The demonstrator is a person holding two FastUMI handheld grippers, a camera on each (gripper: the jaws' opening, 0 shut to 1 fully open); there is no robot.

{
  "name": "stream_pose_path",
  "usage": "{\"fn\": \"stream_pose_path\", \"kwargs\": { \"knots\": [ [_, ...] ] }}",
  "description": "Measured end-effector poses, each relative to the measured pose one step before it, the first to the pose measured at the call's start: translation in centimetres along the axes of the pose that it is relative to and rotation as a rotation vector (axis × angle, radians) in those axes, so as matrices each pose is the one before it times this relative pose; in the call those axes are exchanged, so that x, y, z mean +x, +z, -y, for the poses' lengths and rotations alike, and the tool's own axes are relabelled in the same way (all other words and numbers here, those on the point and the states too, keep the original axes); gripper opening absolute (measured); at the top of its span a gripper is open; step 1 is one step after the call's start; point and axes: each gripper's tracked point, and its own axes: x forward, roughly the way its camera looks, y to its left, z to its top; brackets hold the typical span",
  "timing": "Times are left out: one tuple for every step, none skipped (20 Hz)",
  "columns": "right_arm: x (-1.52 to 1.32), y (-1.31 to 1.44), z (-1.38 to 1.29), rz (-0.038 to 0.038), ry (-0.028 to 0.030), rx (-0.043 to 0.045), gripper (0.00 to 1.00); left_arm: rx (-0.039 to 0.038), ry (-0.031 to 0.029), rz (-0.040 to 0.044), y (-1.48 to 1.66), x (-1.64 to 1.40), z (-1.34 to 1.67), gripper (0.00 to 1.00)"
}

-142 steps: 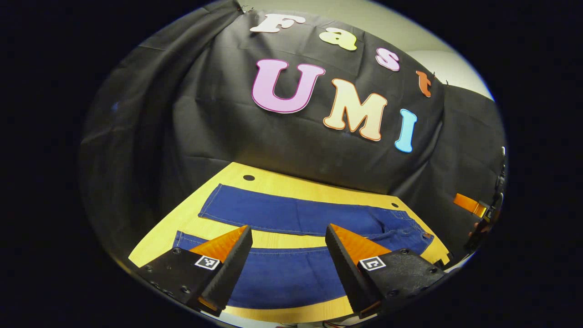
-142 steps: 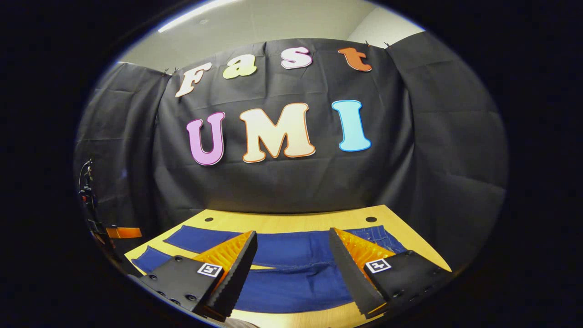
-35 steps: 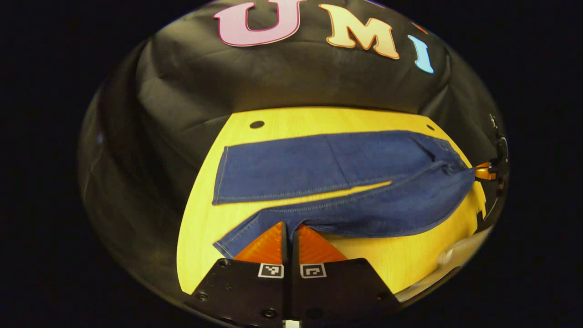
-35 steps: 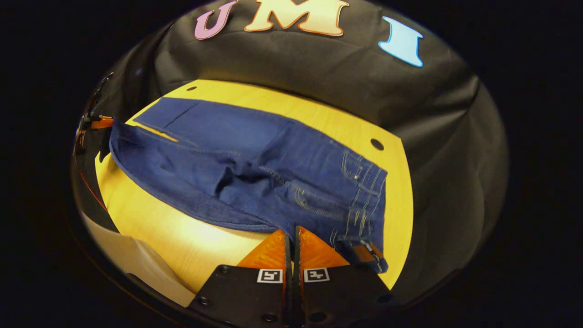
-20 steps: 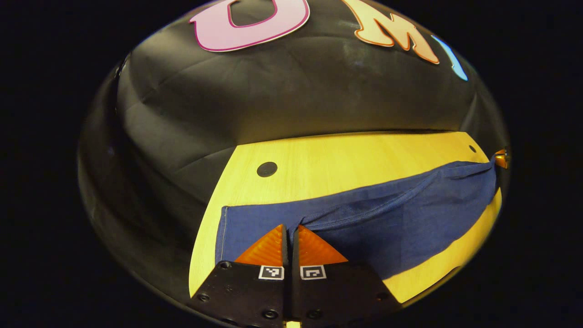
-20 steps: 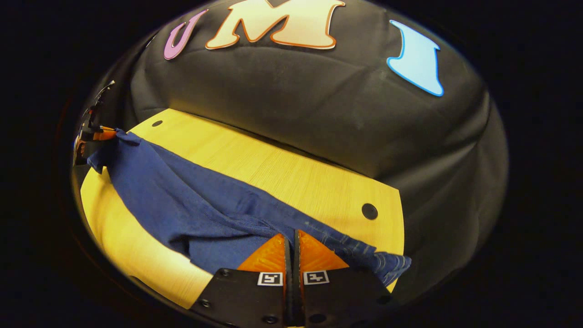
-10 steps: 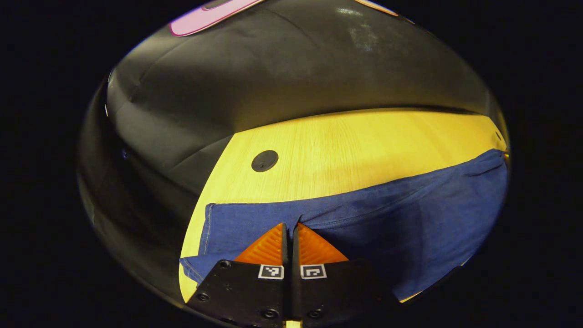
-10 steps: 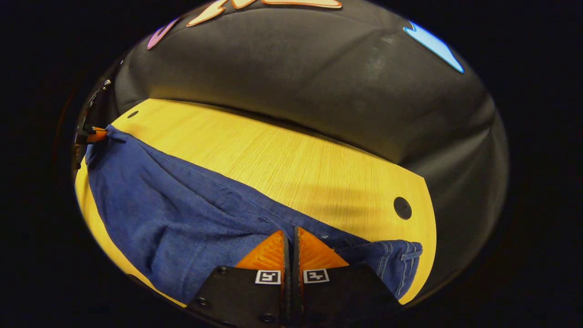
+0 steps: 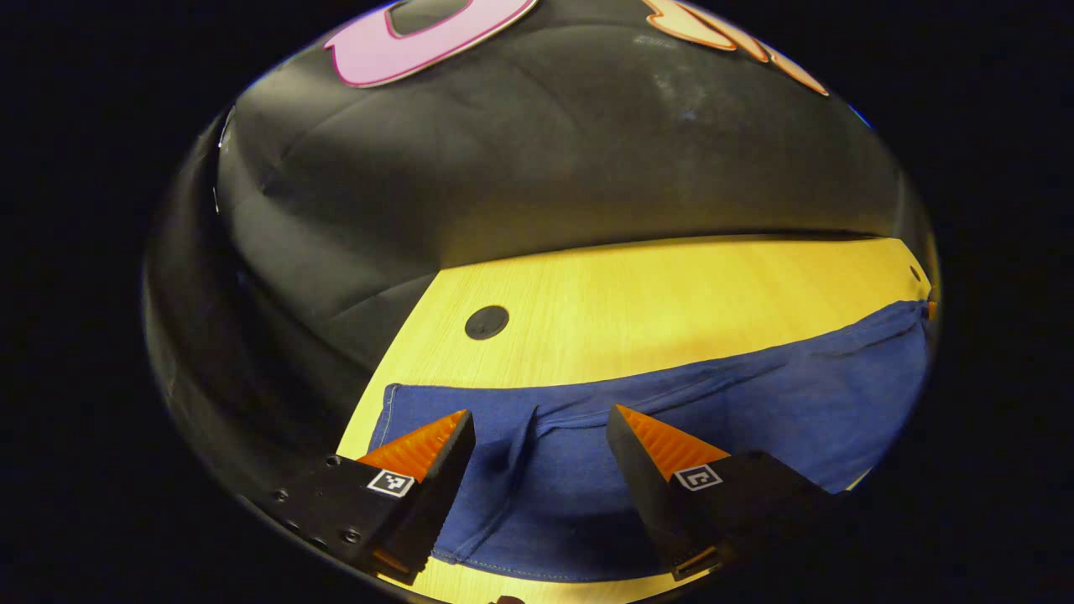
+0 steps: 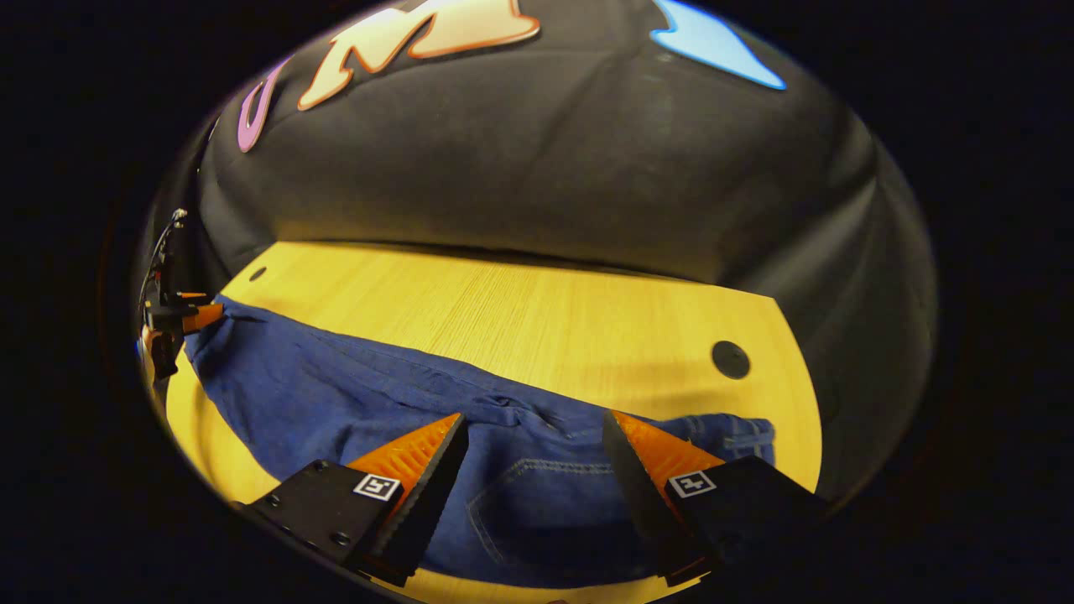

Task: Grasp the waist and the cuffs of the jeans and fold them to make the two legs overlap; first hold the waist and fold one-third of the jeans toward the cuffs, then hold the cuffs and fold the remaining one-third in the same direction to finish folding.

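Wood-grain table (image 9: 638,294) carries the jeans (image 9: 713,419) lying lengthwise with legs overlapped, left gripper (image 9: 537,432) over the cuffs (image 9: 394,428) and right gripper (image 10: 533,436) over the waist (image 10: 738,440), fingers spread wide and empty, so next both should pinch the waist corners evenly.

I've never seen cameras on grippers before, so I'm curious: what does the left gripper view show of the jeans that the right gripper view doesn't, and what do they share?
The left gripper view shows the cuff end of the blue denim jeans, its hem stitching under the open left gripper.

The right gripper view shows the waist end with a stitched back pocket, under the open right gripper, and the other gripper far off.

Both share the jeans lying on the yellow wooden table, each with a round dark hole.
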Motion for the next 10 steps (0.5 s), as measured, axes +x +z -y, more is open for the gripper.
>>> {"fn": "stream_pose_path", "kwargs": {
  "knots": [
    [-1.529, -0.075, 1.521, 0.01128, -0.01673, 0.02937, 1.0, 0.00442, -0.00747, 0.01123, 0.035, -0.424, 0.276, 0.96],
    [-1.609, -0.119, 1.794, 0.00885, -0.02469, 0.02876, 1.0, -0.00395, -0.01373, 0.01145, 0.022, -0.177, 0.322, 0.96],
    [-1.402, -0.363, 2.055, -0.00351, -0.02599, 0.0198, 1.0, -0.00998, -0.01363, 0.00862, -0.141, -0.246, 0.39, 0.96],
    [-1.316, -0.735, 2.385, 0.00054, -0.03516, 0.02238, 1.0, -0.01281, -0.01242, 0.00755, -0.569, -0.046, 0.271, 0.95],
    [-0.556, -0.896, 2.513, -0.01398, -0.02654, 0.02167, 1.0, -0.01346, -0.00999, 0.00014, -0.541, -0.126, 0.365, 0.96],
    [-0.669, -1.385, 2.142, -0.02687, -0.02574, 0.02795, 0.99, -0.01371, -0.00731, 0.003, -0.303, 0.004, 0.391, 0.96],
    [0.072, -0.806, 1.378, -0.01646, -0.01256, 0.02539, 1.0, -0.01463, -0.00496, 0.00285, 0.167, -0.336, 0.549, 0.96],
    [0.229, -0.748, 1.352, -0.01212, -0.01014, 0.01979, 1.0, -0.01345, -0.00086, 0.00032, 0.277, -0.741, 0.676, 0.96],
    [0.136, -0.605, 1.2, -0.00894, -0.00112, 0.01516, 0.99, -0.01309, -0.0009, -0.0014, 0.025, -0.368, 0.409, 0.96],
    [0.376, -0.64, 0.953, -0.01093, 0.00455, 0.0159, 0.96, -0.01444, 0.00102, -0.00226, -0.244, -0.006, 0.217, 0.96]
  ]
}}
